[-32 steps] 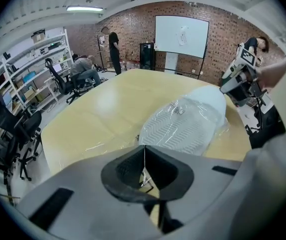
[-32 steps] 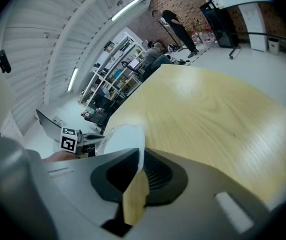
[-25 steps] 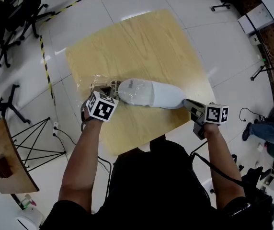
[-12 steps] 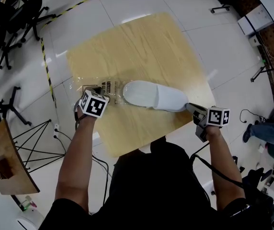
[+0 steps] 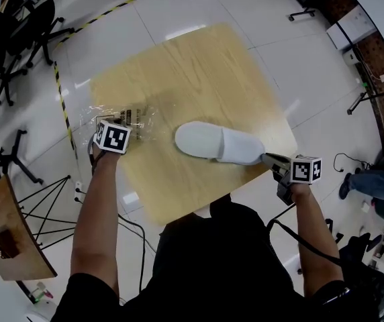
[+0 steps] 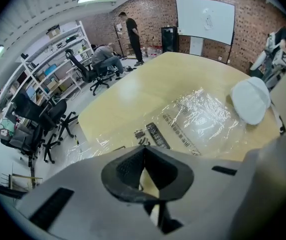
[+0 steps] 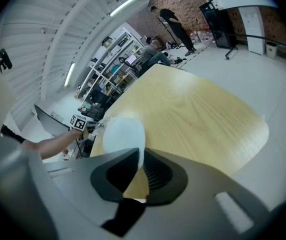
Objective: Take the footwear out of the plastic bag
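A white slipper [image 5: 219, 143] lies on the pale wooden table [image 5: 199, 66], outside the plastic bag. My right gripper [image 5: 267, 158] is shut on its heel edge near the table's front right; in the right gripper view the slipper [image 7: 124, 134] runs out from between the jaws of that gripper [image 7: 140, 159]. The clear, crumpled plastic bag [image 5: 128, 117] with black print lies flat at the table's left edge. My left gripper [image 5: 126, 126] is shut on the bag's near edge. In the left gripper view the bag [image 6: 193, 116] spreads ahead of the gripper [image 6: 144, 151], with the slipper [image 6: 251, 100] beyond it.
Office chairs [image 5: 17, 39] stand on the tiled floor at the upper left, beside a yellow-black tape line [image 5: 63, 92]. A wooden board on a stand [image 5: 4, 233] is at the lower left. A person [image 5: 373, 183] sits at the right edge. Two people [image 6: 130, 31] are by the far brick wall.
My left gripper has pulled the plastic bag leftwards off the slipper, to the table's left edge. The slipper and my right gripper have stayed almost in place.
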`<state>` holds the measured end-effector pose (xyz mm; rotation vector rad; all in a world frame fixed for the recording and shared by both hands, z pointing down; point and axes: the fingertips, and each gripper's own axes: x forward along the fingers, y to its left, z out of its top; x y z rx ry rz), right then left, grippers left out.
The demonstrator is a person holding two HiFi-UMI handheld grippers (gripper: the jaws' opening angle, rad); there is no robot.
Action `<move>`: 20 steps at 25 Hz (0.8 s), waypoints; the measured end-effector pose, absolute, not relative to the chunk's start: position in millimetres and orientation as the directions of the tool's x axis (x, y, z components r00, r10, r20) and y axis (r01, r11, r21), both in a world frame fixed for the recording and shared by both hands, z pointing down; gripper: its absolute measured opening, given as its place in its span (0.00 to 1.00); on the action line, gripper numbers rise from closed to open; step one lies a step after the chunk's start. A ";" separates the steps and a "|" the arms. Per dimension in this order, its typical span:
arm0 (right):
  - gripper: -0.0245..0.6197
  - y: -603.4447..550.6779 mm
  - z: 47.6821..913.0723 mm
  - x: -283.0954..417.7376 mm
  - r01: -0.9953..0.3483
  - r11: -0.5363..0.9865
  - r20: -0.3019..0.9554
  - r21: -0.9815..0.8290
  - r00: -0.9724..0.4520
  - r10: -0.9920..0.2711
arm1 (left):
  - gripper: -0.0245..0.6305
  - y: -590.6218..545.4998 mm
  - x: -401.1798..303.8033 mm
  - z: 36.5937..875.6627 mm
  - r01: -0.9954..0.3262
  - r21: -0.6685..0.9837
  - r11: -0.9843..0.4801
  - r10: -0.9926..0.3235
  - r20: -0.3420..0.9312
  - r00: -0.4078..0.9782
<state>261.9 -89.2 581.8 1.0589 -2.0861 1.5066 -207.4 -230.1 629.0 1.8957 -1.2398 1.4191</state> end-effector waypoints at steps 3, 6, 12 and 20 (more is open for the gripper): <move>0.09 -77.0 581.9 252.8 -0.734 0.187 0.668 -0.653 -0.675 -0.314 | 0.05 -246.6 -203.5 625.6 -0.877 -0.131 -0.462 -0.396 0.915 0.073; 0.09 -66.8 582.5 244.5 -0.729 0.210 0.673 -0.651 -0.683 -0.284 | 0.05 -268.6 -192.8 620.5 -0.870 -0.153 -0.469 -0.439 0.895 0.079; 0.09 -53.6 575.7 247.2 -0.725 0.217 0.671 -0.654 -0.688 -0.277 | 0.05 -296.8 -191.6 617.0 -0.878 -0.161 -0.451 -0.476 0.875 0.084; 0.09 -48.2 577.8 215.2 -0.686 0.265 0.648 -0.677 -0.727 -0.228 | 0.05 -291.1 -120.2 606.4 -0.895 0.016 -0.447 -0.437 0.868 0.234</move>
